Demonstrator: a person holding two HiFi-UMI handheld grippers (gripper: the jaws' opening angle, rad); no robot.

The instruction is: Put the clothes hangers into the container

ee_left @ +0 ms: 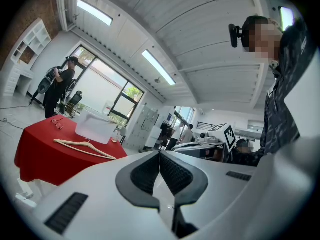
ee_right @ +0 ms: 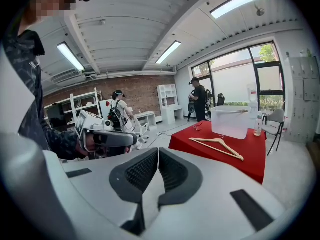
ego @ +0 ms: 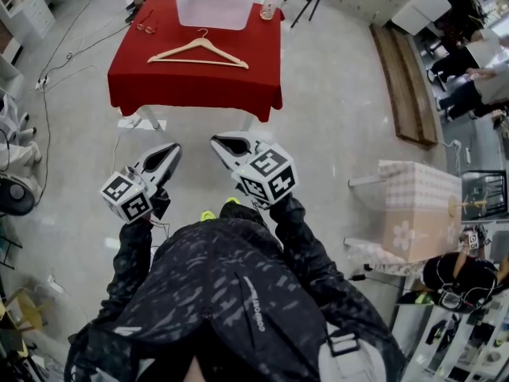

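The task looks unstarted: the hanger lies on the red worktop, just in front of the clear container. The left hand-held gripper and right hand-held gripper are both closed and empty, well apart from it. Next comes stepping closer, opening one and gripping the hanger.

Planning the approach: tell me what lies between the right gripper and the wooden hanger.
Head view: only bare floor and the near part of the red tablecloth separate the right gripper from the hanger; nothing stands between.
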